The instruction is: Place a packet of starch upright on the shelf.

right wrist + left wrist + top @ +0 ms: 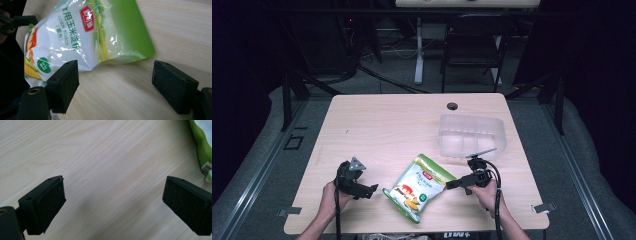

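From the high view, the bag (418, 188) lay flat on the pale wooden worktop (387, 125), near the front edge, between the two hands. It sat there where both tongs could get at it. The left tongs (371, 190) rested low just beside its left side. The right tongs (451, 184) pointed at its right edge, most likely to pick it up. A clear plastic box (471, 135) stood open behind the right hand, well apart from the bag. It may have been where the bag should go.

In the left gripper view, the left tongs (113, 202) stood wide with nothing between them. The pads looked black and rough, like sponge. A green corner of the bag (201, 147) peeked in at the top right.

In the right gripper view, the right tongs (115, 82) were wide too, holding nothing. The bag (82, 35) lay just ahead of them, shiny and crinkly, white and green with corn pictures. Its sealed edge looked thin, flat and easy to pinch.
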{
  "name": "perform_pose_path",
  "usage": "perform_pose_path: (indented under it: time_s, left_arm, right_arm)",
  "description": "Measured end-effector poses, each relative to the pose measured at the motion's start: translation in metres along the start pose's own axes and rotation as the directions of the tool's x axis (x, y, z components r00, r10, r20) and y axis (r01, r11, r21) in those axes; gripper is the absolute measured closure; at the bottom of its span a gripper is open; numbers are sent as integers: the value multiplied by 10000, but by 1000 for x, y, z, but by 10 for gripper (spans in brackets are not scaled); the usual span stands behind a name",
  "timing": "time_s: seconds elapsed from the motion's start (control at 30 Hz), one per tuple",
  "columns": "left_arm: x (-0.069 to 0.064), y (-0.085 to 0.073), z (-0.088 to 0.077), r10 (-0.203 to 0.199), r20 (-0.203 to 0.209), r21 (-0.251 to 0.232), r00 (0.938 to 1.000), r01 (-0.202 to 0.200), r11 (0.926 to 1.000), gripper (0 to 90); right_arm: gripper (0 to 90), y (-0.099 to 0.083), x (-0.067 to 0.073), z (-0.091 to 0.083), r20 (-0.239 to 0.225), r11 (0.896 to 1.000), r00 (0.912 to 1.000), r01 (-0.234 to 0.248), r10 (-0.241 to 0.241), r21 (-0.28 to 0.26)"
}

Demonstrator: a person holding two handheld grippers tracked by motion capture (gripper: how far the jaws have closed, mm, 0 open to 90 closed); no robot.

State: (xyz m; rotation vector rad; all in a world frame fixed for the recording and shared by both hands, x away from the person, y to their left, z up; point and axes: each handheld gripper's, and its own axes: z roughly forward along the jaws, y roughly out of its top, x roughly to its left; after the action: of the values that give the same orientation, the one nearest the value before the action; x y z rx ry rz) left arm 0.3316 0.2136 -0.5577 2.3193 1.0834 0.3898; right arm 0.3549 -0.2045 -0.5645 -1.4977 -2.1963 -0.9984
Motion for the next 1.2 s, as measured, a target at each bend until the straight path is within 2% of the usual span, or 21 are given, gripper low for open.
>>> perform_pose_path:
  time_s: [0.2, 0.27, 0.3, 0.37, 0.4, 0.43, 0.57, 0.77, 0.83, 0.9, 1.03, 1.07, 1.1, 1.2]
  left_arm:
    - [0, 0, 0, 20, 8, 35, 10000, -20, 10000, 41]
    - [0, 0, 0, 30, 10, 46, 10000, -30, 10000, 41]
    - [0, 0, 0, 36, 10, 43, 10000, -36, 10000, 41]
    - [0, 0, 0, 34, 23, 29, 10000, -34, 10000, 41]
    - [0, 0, 0, 34, 6, 33, 10000, -34, 10000, 41]
    - [0, 0, 0, 30, 10, 41, 10000, -31, 10000, 41]
    - [-1, 0, 1, 38, 61, 42, 10000, -38, 10000, 41]
    - [-1, 0, 1, 70, 104, 45, 9999, -70, 10000, 42]
    - [-1, 0, 1, 82, 106, 39, 9999, -83, 10000, 41]
    - [-1, 0, 1, 99, 123, 27, 9999, -99, 9999, 42]
    - [-1, 0, 1, 104, 136, 41, 9999, -104, 9999, 42]
    - [-1, 0, 1, 113, 139, 42, 9998, -114, 9999, 42]
    - [-1, 0, 1, 117, 149, 43, 9998, -118, 9999, 42]
    - [-1, 1, 1, 128, 159, 48, 9998, -129, 9999, 42]
  right_arm:
    - [221, 1, 1, 4, -108, 9998, 9999, 17, -14, 202]
    - [224, 2, 2, 6, -158, 10000, 9999, -4, 5, 85]
    - [223, 3, 3, 6, -169, 9997, 9999, 41, -37, 231]
    - [227, 4, 3, 8, -305, 9999, 9995, -62, 66, 155]
    - [229, 4, 4, 10, -337, 9997, 9992, -233, 230, -74]
    - [230, 5, 4, 9, -273, 9998, 9996, -116, 120, 146]
    - [242, 7, 3, 12, -451, 9998, 9988, -210, 208, -48]
    - [310, 10, 4, 17, -300, 9954, 9971, -719, 701, -636]
    - [325, 11, 4, 17, -290, 9947, 9967, -775, 757, -669]
    - [343, 12, 5, 19, -94, 9941, 9972, -753, 748, -785]
    - [376, 14, 9, 25, 17, 9934, 9975, -699, 704, -912]
    - [398, 14, 11, 27, 23, 9905, 9962, -858, 865, -1076]
    - [431, 15, 11, 27, 119, 9926, 9972, -720, 735, -977]
    - [478, 18, 13, 32, 224, 9913, 9968, -735, 764, -1096]
